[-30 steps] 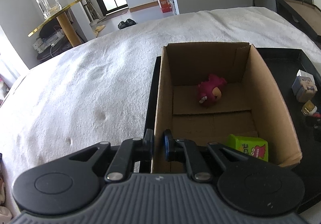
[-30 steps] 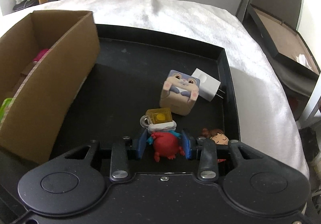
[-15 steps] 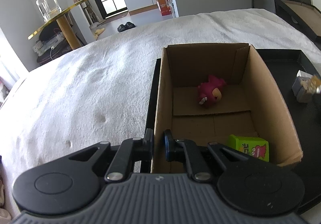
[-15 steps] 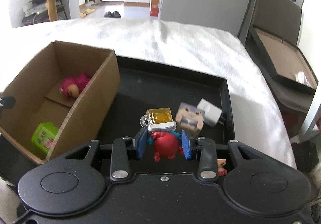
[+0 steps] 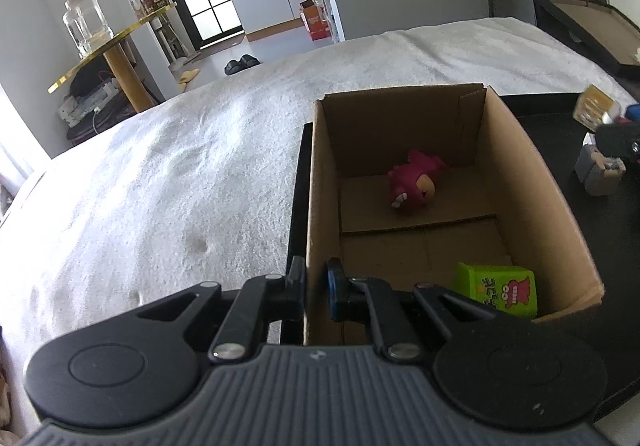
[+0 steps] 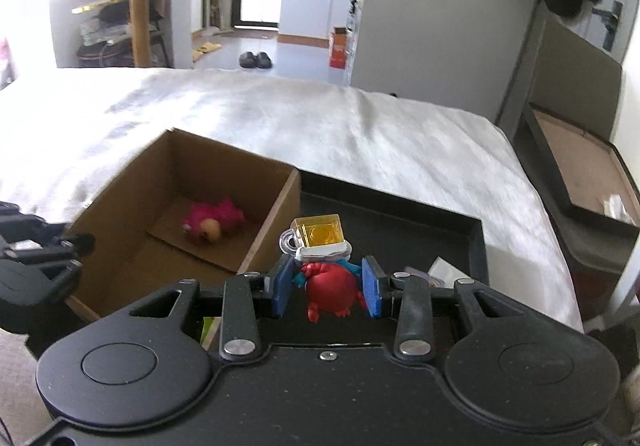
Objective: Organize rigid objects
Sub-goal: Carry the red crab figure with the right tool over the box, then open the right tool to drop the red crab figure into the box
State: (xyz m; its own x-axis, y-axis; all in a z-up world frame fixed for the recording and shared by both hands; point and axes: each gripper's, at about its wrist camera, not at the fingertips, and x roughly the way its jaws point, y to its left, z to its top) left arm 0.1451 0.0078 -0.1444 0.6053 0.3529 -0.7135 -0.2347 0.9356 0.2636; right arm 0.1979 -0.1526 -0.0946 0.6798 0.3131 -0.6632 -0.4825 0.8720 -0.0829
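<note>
Your cardboard box [image 5: 516,182] holds two toys: a green cube [image 5: 498,288] in the near corner and a pink figure [image 5: 414,186] farther back. On the black tray [image 6: 472,242] beside the box you have one grey bunny cube [image 5: 598,174]. Your left gripper [image 5: 316,282] is pinched onto the box's near wall, one finger outside, one inside. Your right gripper [image 6: 327,288] clamps one red figure with a yellow block top [image 6: 326,266], raised above the tray just beside the box's edge. Beyond lies the white bedcover [image 6: 304,118].
</note>
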